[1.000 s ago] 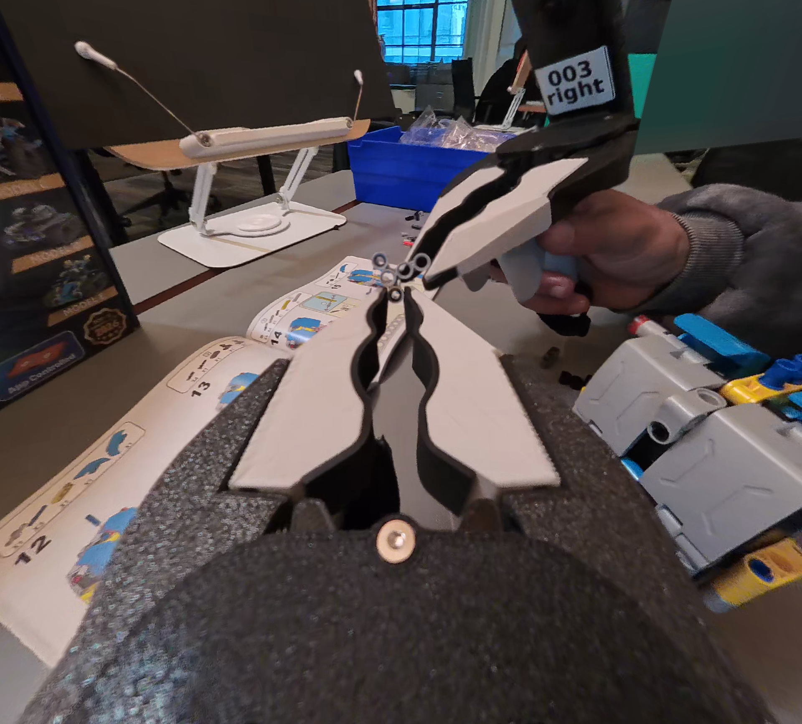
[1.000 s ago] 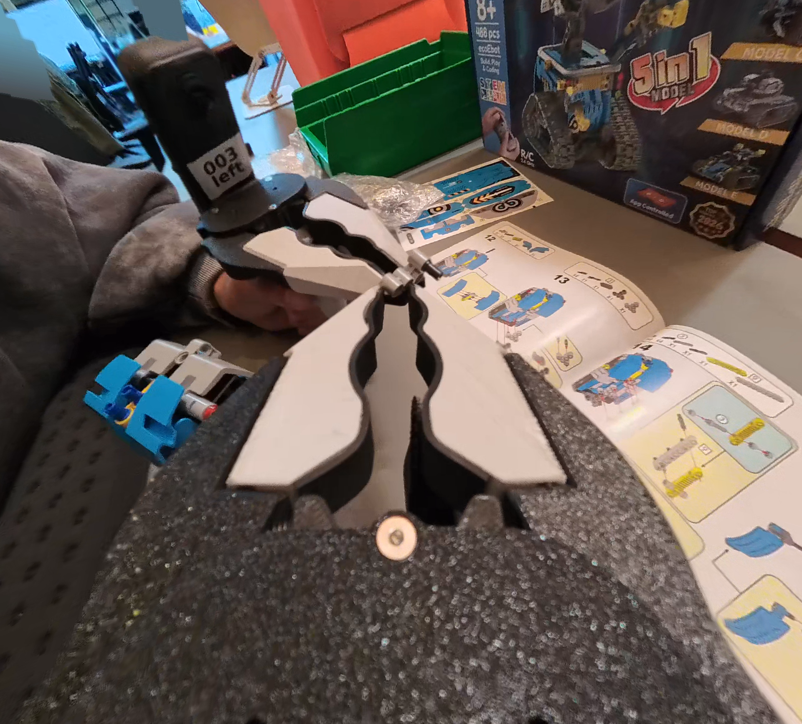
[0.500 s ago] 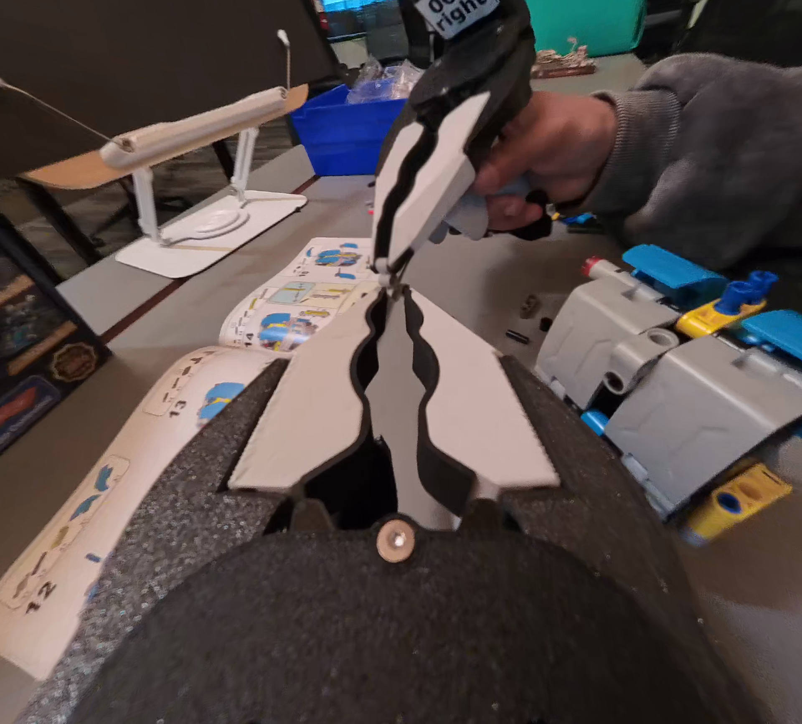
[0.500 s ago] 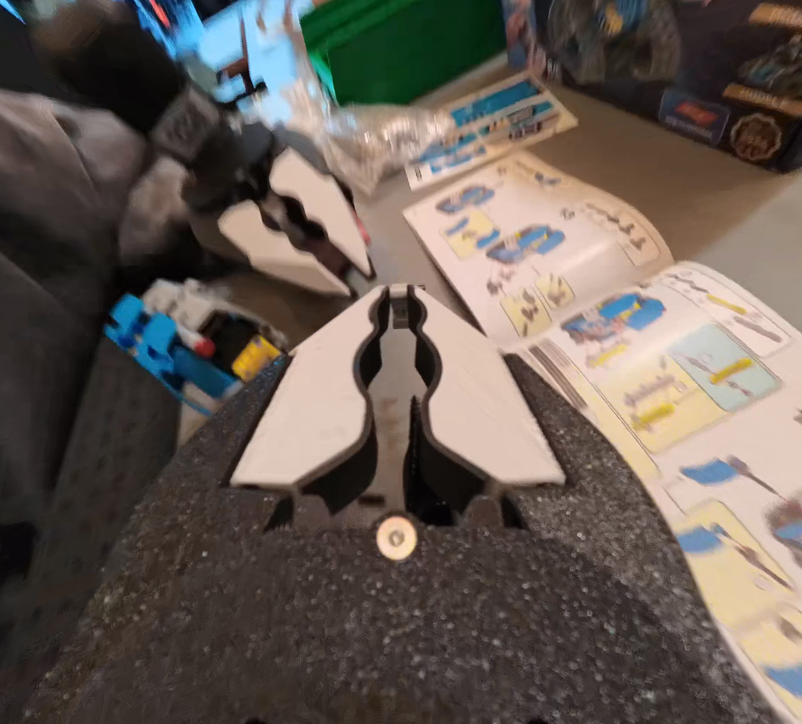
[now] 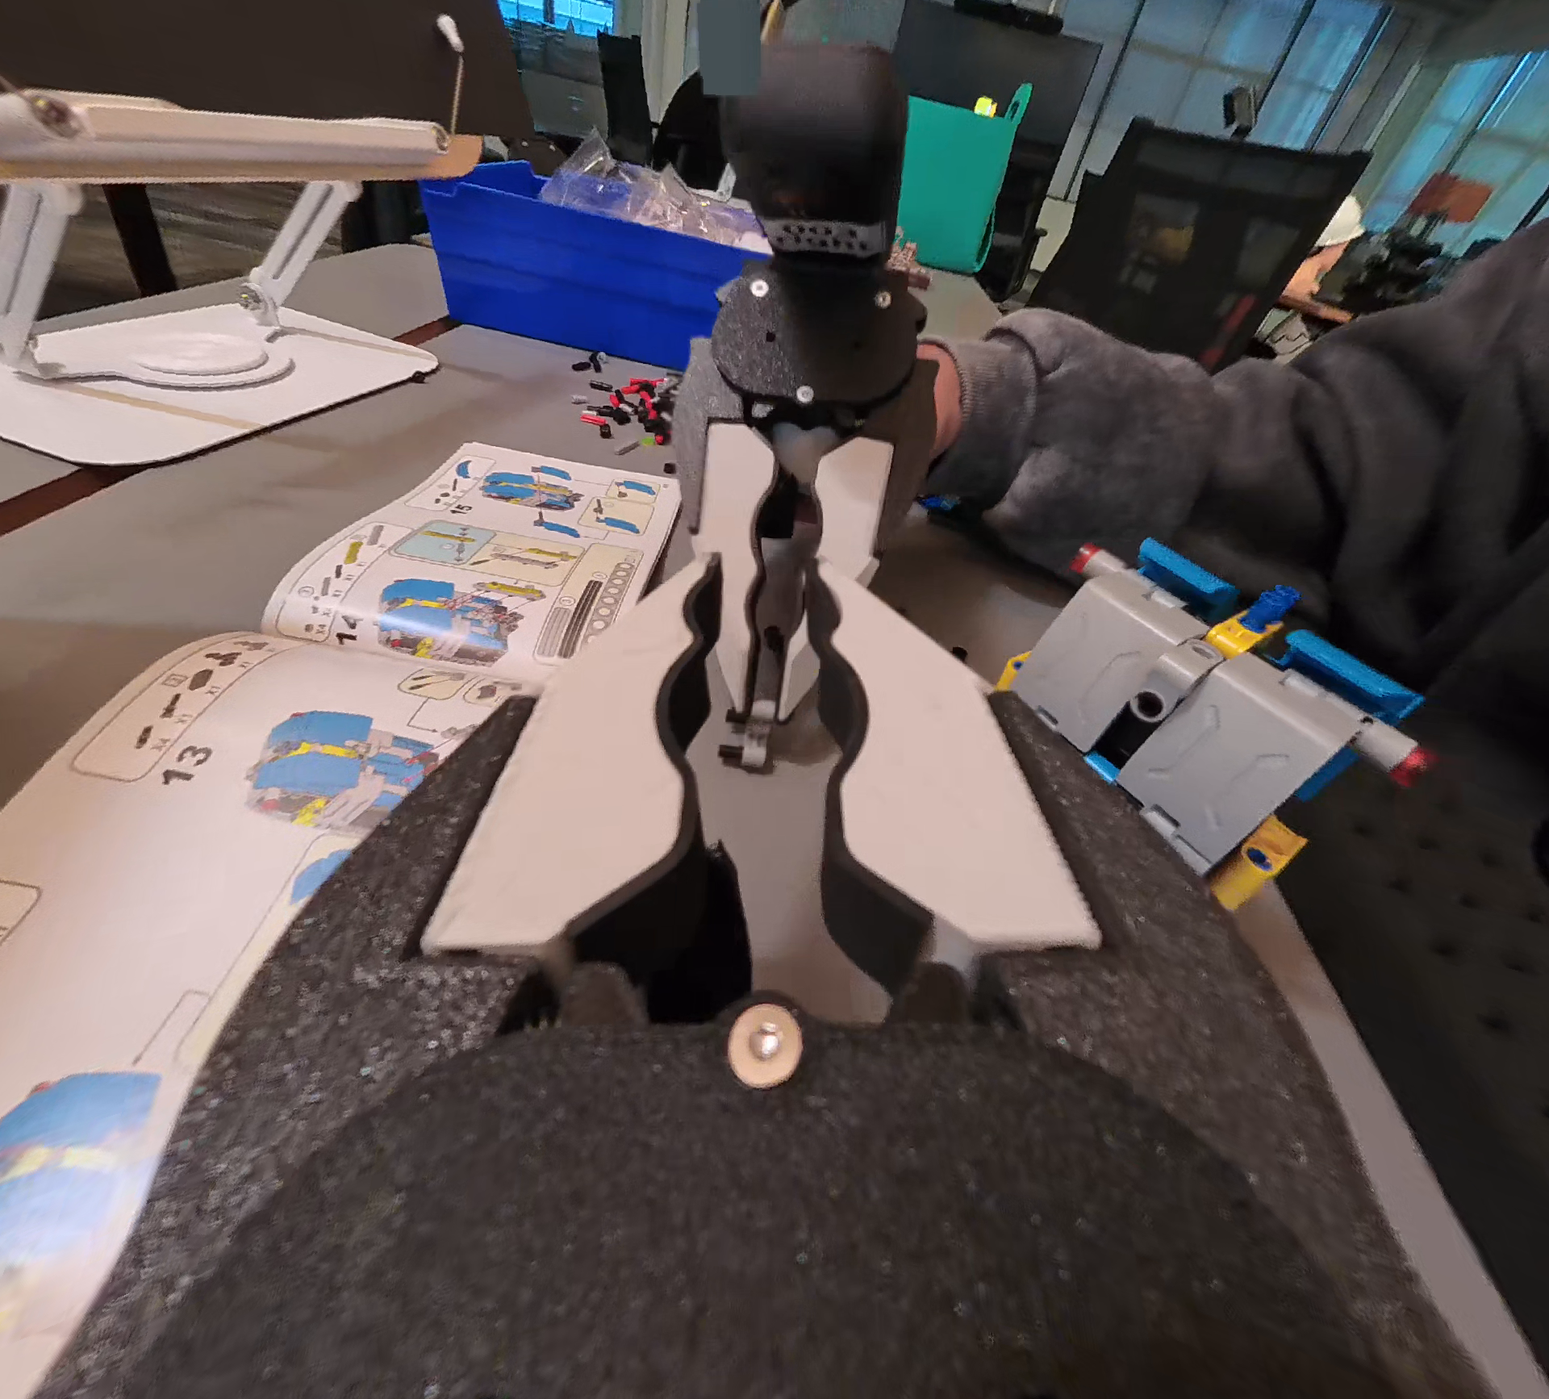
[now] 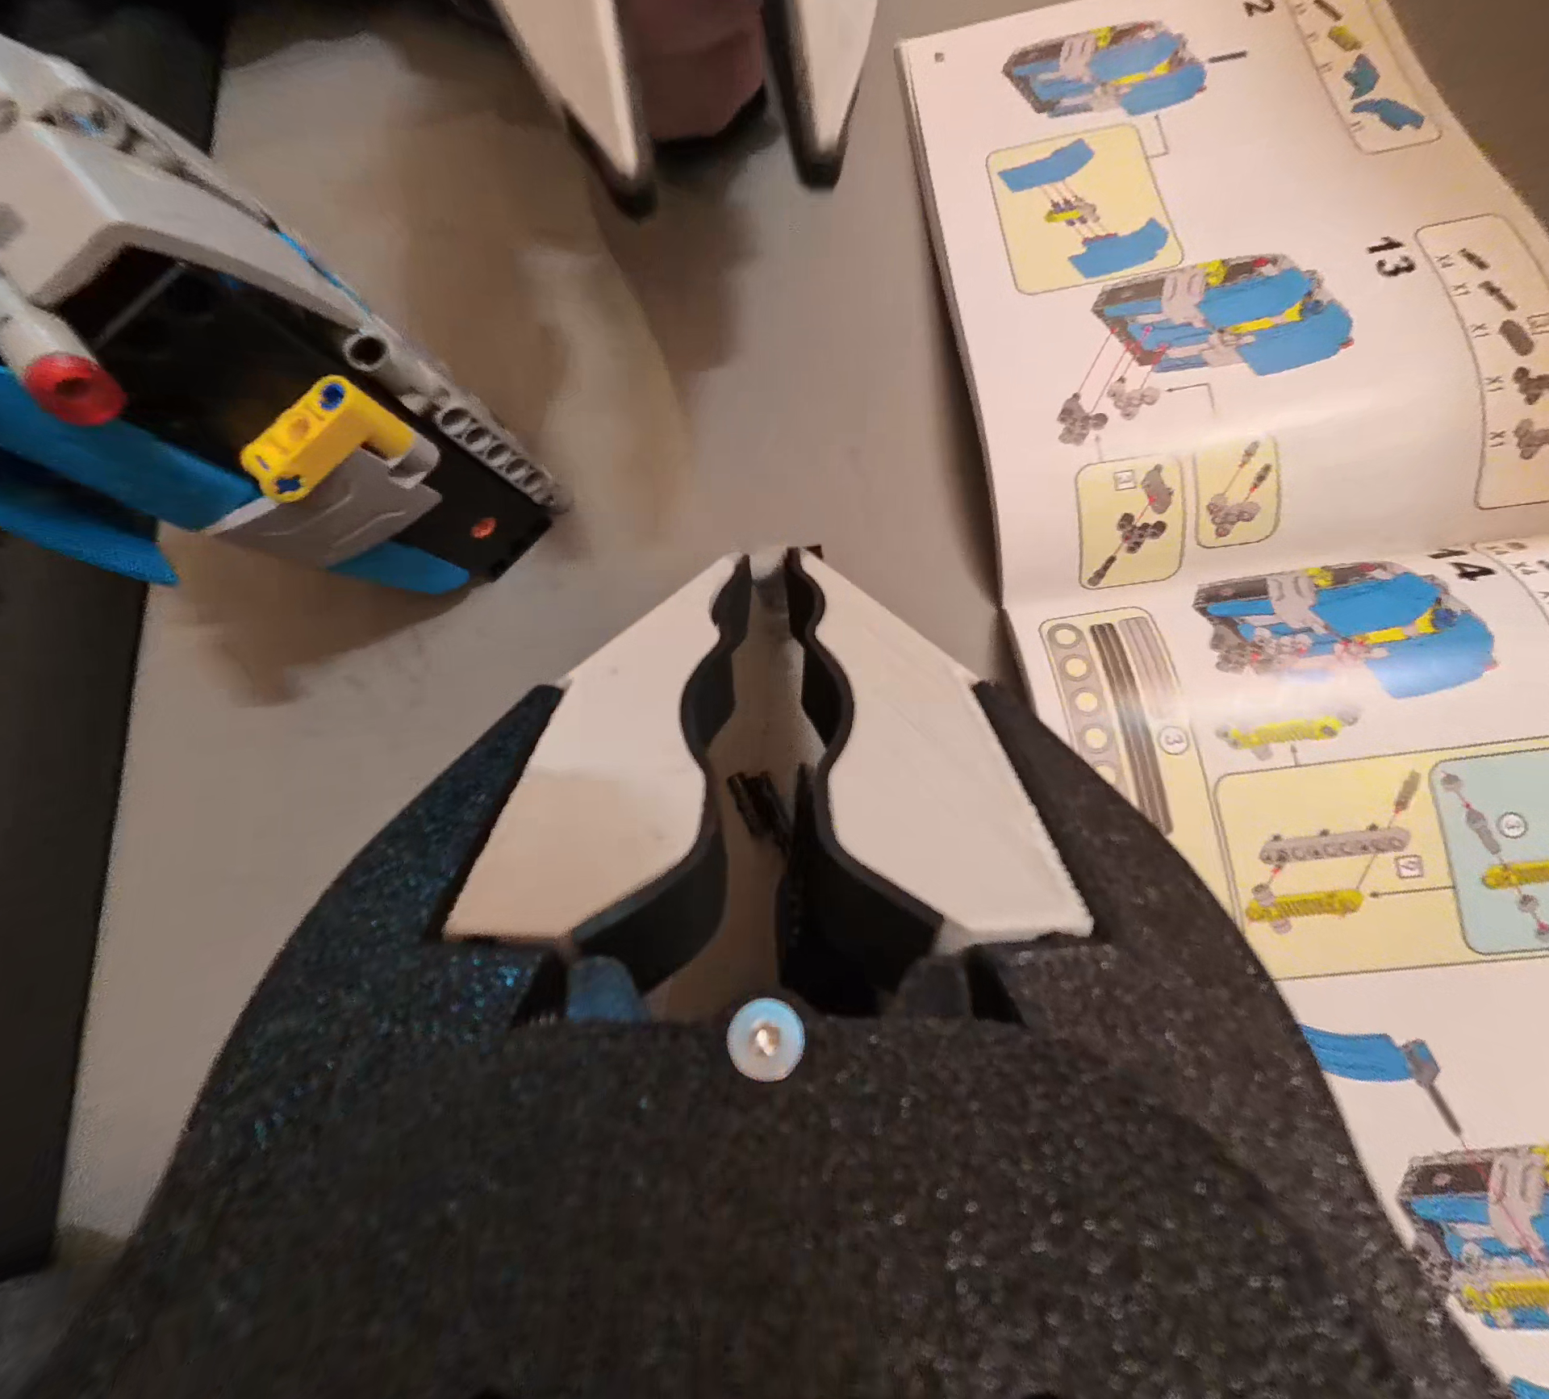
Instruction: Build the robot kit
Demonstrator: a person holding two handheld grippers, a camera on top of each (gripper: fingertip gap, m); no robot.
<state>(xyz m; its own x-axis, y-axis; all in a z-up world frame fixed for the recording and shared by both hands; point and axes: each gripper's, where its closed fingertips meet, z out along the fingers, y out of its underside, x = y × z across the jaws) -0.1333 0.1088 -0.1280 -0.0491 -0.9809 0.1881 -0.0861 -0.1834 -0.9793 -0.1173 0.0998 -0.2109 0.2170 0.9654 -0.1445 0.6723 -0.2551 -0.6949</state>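
Observation:
My left gripper (image 5: 764, 567) is open and empty, its fingers spread just above the table. My right gripper (image 5: 752, 713) points steeply down between them, shut on a small grey brick part (image 5: 748, 743) held close over the table. In the right wrist view the right gripper (image 6: 767, 562) pinches that grey part (image 6: 767, 577) at its tips, and the left gripper (image 6: 725, 185) shows open at the top. A grey, blue and yellow brick-built model (image 5: 1190, 696) lies right of the grippers; it also shows in the right wrist view (image 6: 251, 437).
An open instruction booklet (image 5: 469, 588) lies left of the grippers and shows in the right wrist view (image 6: 1257, 353). Small loose pins (image 5: 624, 407), a blue bin (image 5: 578, 269) and a white stand (image 5: 201, 370) are farther back. Two black pins (image 6: 758, 797) lie under my right gripper. There is about 8 centimeters between the tips of the two grippers.
Both grippers met tip to tip on the small grey part. The left has now opened and let go; the right keeps the part and has tilted down toward the table.

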